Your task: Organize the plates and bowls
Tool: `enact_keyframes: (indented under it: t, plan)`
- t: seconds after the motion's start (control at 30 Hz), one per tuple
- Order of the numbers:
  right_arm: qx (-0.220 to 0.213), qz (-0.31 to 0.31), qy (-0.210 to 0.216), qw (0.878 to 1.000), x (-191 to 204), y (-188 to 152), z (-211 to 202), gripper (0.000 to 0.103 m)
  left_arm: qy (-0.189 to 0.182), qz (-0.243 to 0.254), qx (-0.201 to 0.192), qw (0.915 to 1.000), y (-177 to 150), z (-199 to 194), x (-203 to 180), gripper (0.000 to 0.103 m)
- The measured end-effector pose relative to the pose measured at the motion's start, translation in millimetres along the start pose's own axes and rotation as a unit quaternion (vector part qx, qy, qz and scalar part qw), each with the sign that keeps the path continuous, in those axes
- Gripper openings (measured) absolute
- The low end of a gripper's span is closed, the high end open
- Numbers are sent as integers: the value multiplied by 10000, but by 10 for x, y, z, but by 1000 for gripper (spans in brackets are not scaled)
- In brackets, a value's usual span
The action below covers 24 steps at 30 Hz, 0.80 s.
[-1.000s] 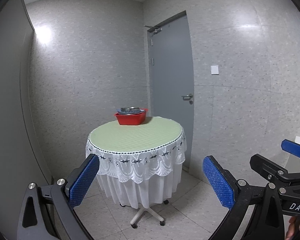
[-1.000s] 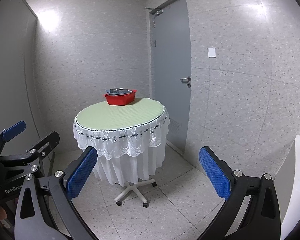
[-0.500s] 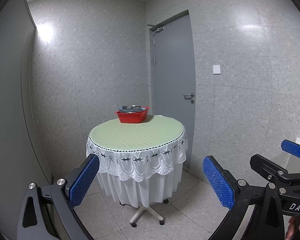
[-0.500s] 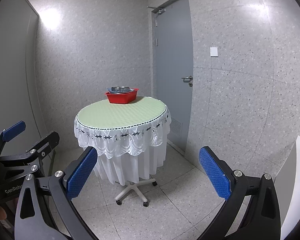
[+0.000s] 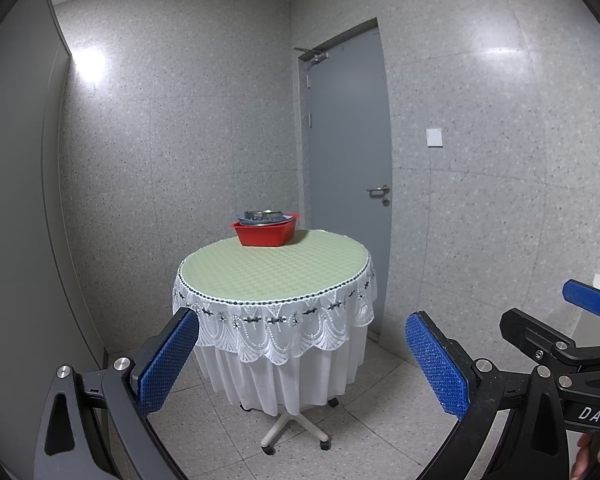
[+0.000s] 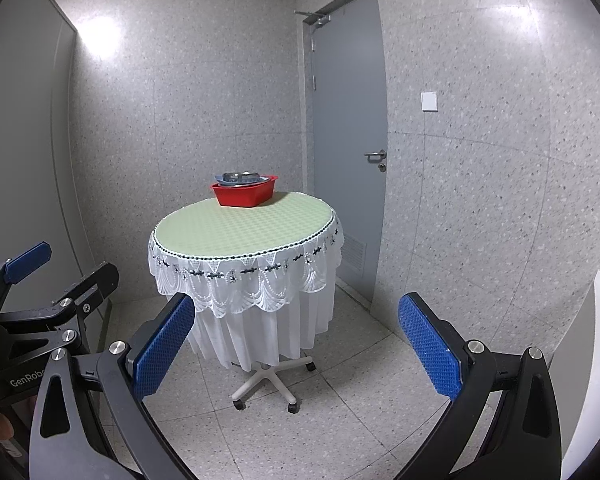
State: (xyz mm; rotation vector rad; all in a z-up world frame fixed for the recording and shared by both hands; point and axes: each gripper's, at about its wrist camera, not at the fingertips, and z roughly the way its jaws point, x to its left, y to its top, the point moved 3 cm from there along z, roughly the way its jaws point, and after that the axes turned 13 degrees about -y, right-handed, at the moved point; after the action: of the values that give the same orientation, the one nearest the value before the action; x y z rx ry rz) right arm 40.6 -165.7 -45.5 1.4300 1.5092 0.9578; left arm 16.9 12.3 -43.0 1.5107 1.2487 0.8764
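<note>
Holding both tools out ahead of you, you have the left gripper (image 5: 302,364) with its two blue pads spread wide and nothing between them, and the right gripper (image 6: 296,344) likewise spread and empty; each one also shows at the edge of the other's view, the right gripper low on the right of the left wrist view and the left gripper low on the left of the right wrist view. Between the pads of both you look across a speckled tiled floor (image 6: 340,412) at one round table (image 5: 276,268), well apart from your tools, draped in a pale green cloth with a white lace skirt and standing on a white base with castors (image 5: 296,428). One red tub (image 5: 266,232) sits on the far side of the tabletop, close to its back edge. Inside the tub you can see a stack of dishes (image 5: 265,217): a shiny metal bowl on top of at least one bluish plate or bowl, though the stack is too small for you to count further. Behind the table stands one grey door (image 5: 348,168) with one lever handle (image 5: 378,190), and one white switch plate (image 5: 435,137) is on the wall to its right
</note>
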Motion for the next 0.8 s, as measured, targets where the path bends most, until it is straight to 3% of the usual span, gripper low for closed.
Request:
enact_keyframes:
  t: [0.8]
  plan:
    - [119,29,35,9999,-40,11,113,103,32,2,50,10000,3,96,-57,102]
